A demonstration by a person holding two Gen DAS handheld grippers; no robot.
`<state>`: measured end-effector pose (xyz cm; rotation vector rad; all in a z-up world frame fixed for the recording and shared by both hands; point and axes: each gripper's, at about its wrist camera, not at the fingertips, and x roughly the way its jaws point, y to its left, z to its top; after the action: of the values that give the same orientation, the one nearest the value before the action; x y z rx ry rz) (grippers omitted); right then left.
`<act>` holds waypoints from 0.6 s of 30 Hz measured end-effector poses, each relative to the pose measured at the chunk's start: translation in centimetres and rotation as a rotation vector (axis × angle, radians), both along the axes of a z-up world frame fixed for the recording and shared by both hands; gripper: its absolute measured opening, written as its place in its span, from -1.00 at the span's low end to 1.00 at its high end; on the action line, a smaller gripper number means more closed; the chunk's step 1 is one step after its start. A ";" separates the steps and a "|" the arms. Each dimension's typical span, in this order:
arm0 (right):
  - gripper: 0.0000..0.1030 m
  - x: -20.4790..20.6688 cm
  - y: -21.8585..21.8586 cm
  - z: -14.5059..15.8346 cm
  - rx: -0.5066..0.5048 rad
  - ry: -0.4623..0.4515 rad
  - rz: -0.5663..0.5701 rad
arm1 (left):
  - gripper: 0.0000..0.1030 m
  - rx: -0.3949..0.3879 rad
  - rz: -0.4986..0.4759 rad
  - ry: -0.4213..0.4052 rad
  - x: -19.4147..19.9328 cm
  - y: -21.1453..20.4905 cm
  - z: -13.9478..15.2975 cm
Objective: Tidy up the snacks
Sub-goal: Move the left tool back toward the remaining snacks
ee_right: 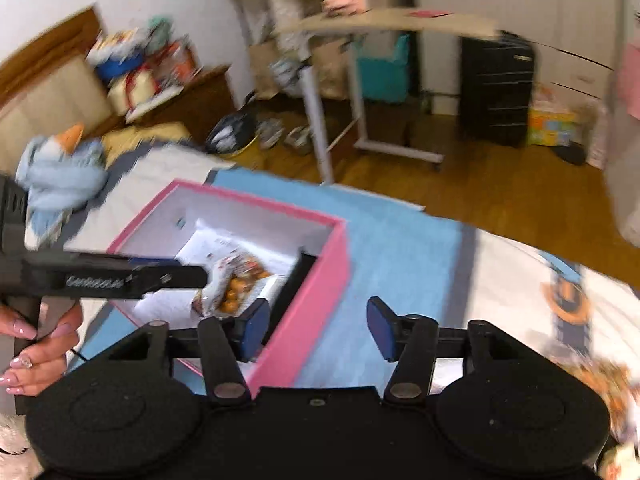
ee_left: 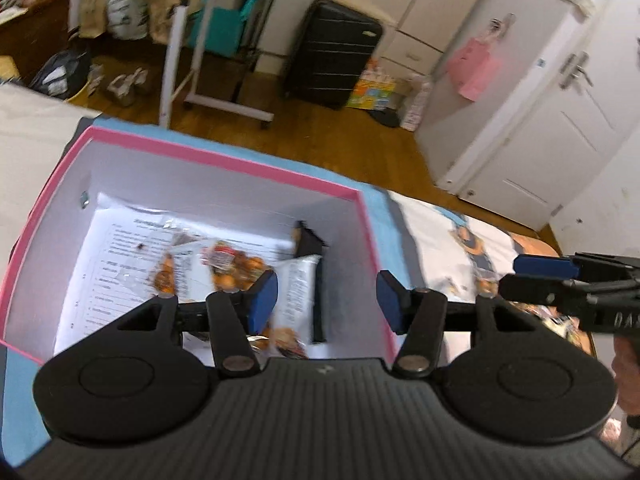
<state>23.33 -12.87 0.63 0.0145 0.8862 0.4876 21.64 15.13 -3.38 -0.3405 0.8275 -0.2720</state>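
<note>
Snacks in box, both grippers empty

Blur is smearing both views, esp. the right wrist's. Snacks [ee_left: 236, 268] are lying in the pink box [ee_left: 224, 160] on paper, labels unreadable; a dark item by the box's right wall is unclear. More snacks [ee_right: 600, 384] on the bed are blurred & cut off at the frame edge. Left gripper [ee_left: 326, 300] is hanging over the box, jaws apart, gripping nothing. Right gripper [ee_right: 316, 330] is straddling the box's near corner, jaws apart, empty. Blue mat [ee_right: 400, 240] right of the box is lying bare.
</note>
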 end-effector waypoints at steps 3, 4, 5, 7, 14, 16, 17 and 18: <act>0.19 -1.0 -4.1 -0.3 0.006 0.011 -0.116 | 0.05 0.032 -0.044 -0.036 -1.5 -2.2 1.6; 0.19 -1.1 -5.5 -0.6 0.010 0.028 -0.167 | 0.05 0.043 -0.063 -0.049 -1.9 -3.1 2.0; 0.19 -1.3 -7.0 -1.0 0.024 0.049 -0.213 | 0.05 0.053 -0.085 -0.061 -2.3 -4.0 2.4; 0.21 -1.7 -9.0 -2.0 0.054 0.088 -0.278 | 0.05 0.069 -0.119 -0.078 -2.8 -5.9 3.1; 0.32 -3.6 -14.4 -6.5 0.131 0.233 -0.462 | 0.05 0.092 -0.285 -0.036 -1.7 -14.3 3.4; 0.34 -3.5 -16.2 -8.2 0.168 0.295 -0.520 | 0.05 0.076 -0.306 -0.003 -0.5 -16.3 2.7; 0.34 -3.3 -17.3 -9.0 0.193 0.327 -0.552 | 0.05 0.065 -0.312 0.015 0.1 -17.2 2.2; 0.34 -3.1 -18.2 -9.8 0.220 0.355 -0.584 | 0.05 0.050 -0.320 0.028 0.6 -18.1 1.6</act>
<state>20.26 -31.07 -9.13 0.5612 1.1159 0.0280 22.22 -3.02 -1.81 -0.1641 0.9146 -0.5442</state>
